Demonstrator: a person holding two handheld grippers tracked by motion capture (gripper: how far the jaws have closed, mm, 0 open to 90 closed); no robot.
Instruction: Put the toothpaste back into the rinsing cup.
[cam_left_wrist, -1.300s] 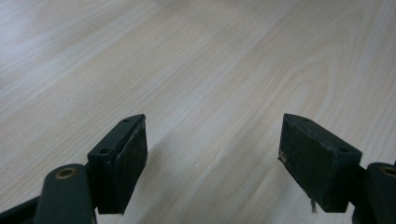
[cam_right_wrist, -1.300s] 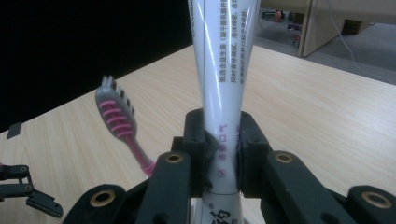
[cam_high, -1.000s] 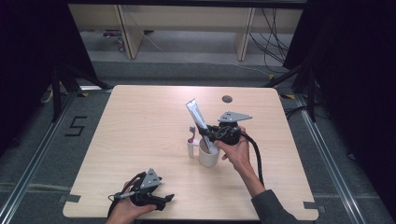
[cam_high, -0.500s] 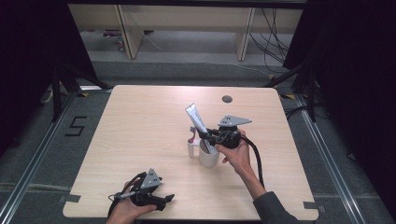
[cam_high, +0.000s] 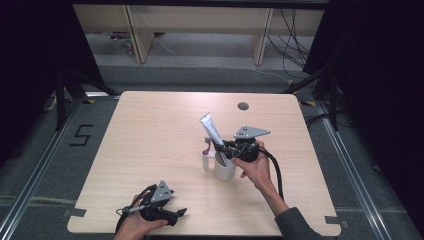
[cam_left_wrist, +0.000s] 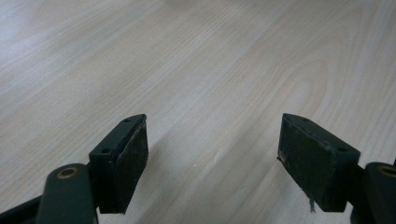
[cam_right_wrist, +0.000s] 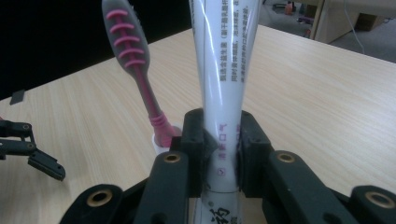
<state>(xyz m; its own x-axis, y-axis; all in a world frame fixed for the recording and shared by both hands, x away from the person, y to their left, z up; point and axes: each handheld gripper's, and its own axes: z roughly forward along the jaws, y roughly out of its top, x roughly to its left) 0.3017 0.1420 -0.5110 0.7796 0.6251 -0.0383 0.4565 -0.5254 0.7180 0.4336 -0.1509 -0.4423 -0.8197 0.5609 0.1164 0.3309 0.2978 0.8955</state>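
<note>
A white toothpaste tube (cam_high: 212, 131) stands tilted in a white mug (cam_high: 225, 171) near the table's middle, its flat end up. My right gripper (cam_high: 227, 150) is shut on the tube just above the mug's rim; in the right gripper view both pads (cam_right_wrist: 198, 140) press the tube (cam_right_wrist: 224, 70). A pink toothbrush (cam_right_wrist: 128, 51) leans in the same mug, head up, left of the tube. My left gripper (cam_high: 175, 215) rests near the table's front edge, open, with only bare wood between its jaws (cam_left_wrist: 212, 154).
The light wooden table (cam_high: 150, 130) has a round cable hole (cam_high: 243, 106) at the back. Dark floor and metal rails surround it, with shelving legs beyond the far edge. The right gripper's cable (cam_high: 276, 172) trails along the forearm.
The right gripper and the tube have edged slightly downward toward the mug. The left gripper has stayed where it was.
</note>
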